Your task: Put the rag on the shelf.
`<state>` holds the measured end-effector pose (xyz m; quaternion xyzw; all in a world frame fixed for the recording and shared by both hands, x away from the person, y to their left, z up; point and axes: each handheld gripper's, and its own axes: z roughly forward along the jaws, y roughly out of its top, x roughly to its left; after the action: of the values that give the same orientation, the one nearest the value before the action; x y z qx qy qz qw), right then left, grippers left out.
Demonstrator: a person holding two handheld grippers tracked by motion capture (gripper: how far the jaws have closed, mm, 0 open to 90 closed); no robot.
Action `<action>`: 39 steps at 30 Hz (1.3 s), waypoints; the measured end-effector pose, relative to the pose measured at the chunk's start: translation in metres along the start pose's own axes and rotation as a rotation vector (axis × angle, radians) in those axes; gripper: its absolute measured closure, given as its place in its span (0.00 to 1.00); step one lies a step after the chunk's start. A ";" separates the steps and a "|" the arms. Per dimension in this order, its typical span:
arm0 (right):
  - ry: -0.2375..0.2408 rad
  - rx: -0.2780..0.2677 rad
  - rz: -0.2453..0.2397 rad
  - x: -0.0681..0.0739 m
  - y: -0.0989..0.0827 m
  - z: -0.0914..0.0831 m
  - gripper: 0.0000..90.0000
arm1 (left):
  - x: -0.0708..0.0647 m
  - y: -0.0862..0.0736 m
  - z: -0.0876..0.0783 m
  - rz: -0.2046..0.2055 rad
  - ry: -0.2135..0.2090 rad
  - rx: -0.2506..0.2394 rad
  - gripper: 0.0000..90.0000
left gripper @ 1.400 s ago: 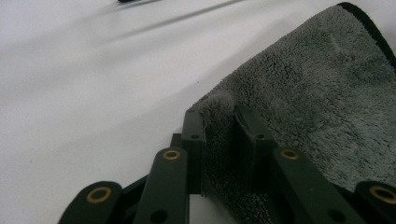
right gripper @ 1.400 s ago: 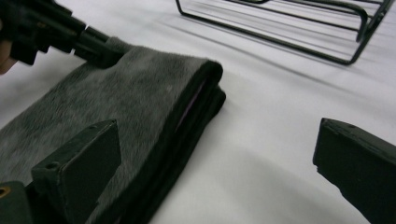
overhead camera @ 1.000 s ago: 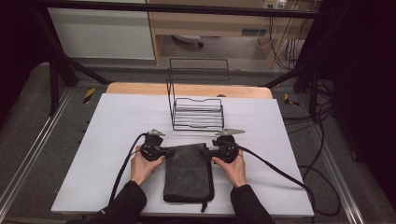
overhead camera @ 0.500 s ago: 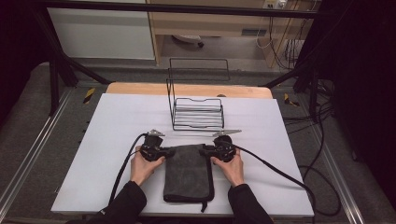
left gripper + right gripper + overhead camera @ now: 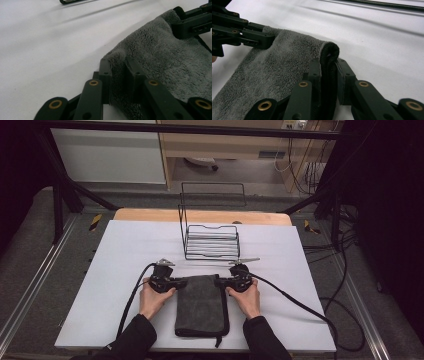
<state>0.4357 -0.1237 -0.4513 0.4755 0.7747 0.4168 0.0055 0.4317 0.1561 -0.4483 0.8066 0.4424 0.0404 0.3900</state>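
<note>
A folded grey towel (image 5: 202,307) with a dark trimmed edge lies flat on the white table (image 5: 125,250) in front of the person. My left gripper (image 5: 181,281) pinches its far left corner. In the left gripper view the pads (image 5: 118,72) press on a fold of the towel (image 5: 162,57). My right gripper (image 5: 220,281) is at the far right corner. Its jaws have just been closing, and in the right gripper view they (image 5: 329,67) squeeze the rolled dark hem of the towel (image 5: 274,67). Each gripper view also shows the other gripper (image 5: 192,21) (image 5: 239,30) across the towel.
A black wire rack (image 5: 210,240) stands upright just behind the grippers, near the table's middle back. A wooden strip (image 5: 200,215) runs along the far edge. Cables trail from both grippers toward the near side and off to the right.
The right gripper's jaws have drawn together on the towel's far right corner. Both hands and the towel stay where they were.
</note>
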 end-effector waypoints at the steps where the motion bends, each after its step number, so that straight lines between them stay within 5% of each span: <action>1: -0.002 -0.002 -0.002 0.000 0.000 0.000 0.86 | -0.001 0.000 0.000 0.002 0.004 -0.003 0.86; 9: -0.009 -0.042 -0.029 0.006 -0.002 -0.007 0.87 | -0.004 0.001 -0.006 0.035 0.017 -0.024 0.88; 27: 0.046 -0.196 -0.091 0.021 0.001 -0.043 0.87 | -0.019 0.007 -0.044 0.055 -0.037 -0.193 0.88; 39: 0.051 -0.308 -0.126 0.031 0.005 -0.065 0.88 | -0.037 0.015 -0.071 0.114 -0.043 -0.302 0.89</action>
<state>0.3963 -0.1408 -0.3935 0.4087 0.7299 0.5413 0.0847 0.3905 0.1666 -0.3787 0.7634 0.3764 0.1112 0.5131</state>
